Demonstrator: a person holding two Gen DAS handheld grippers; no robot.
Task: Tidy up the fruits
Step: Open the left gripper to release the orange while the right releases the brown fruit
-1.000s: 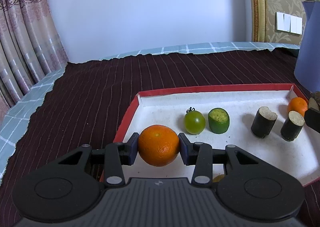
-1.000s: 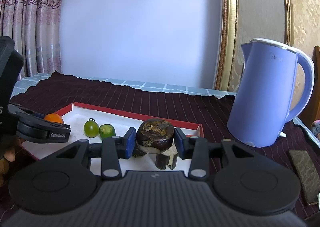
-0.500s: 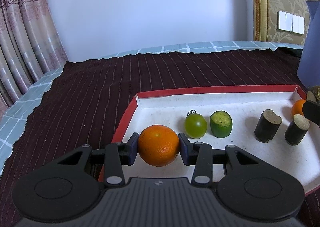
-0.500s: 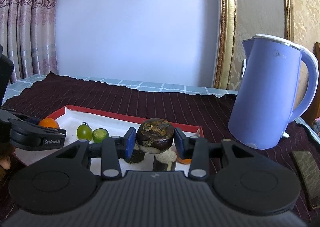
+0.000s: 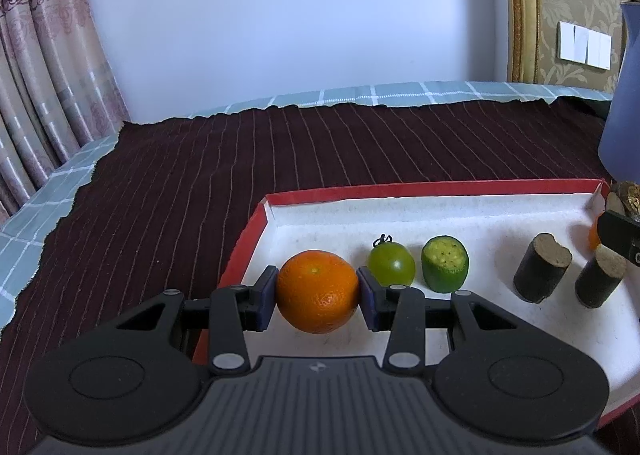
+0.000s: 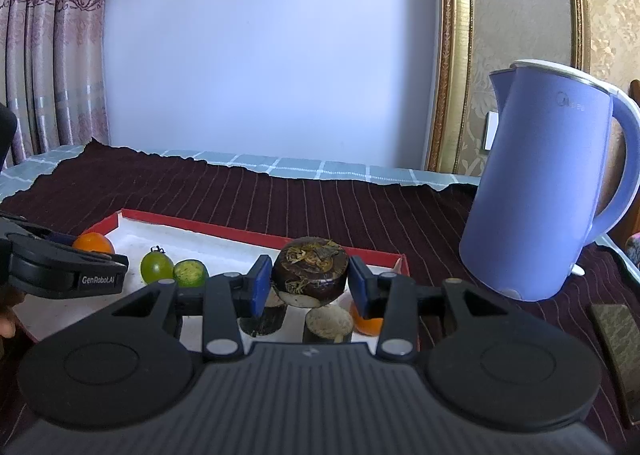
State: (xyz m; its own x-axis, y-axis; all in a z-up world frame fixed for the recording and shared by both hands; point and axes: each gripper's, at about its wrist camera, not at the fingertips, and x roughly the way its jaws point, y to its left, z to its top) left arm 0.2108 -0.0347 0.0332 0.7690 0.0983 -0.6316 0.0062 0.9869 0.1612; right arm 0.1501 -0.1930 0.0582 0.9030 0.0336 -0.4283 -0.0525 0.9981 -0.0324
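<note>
My left gripper is shut on an orange over the near left corner of a red-rimmed white tray. In the tray lie a green tomato, a cut green fruit, two dark cylinder pieces and a small orange at the right. My right gripper is shut on a dark brown round fruit above the tray's right end, over the cylinder pieces. The left gripper shows at the left of the right wrist view.
A purple electric kettle stands right of the tray on the dark striped tablecloth. A flat dark object lies near the right edge. Curtains hang at the left, a wall behind.
Both grippers have moved a little forward with their fruit still held. The tray's fruits sit closer in both views.
</note>
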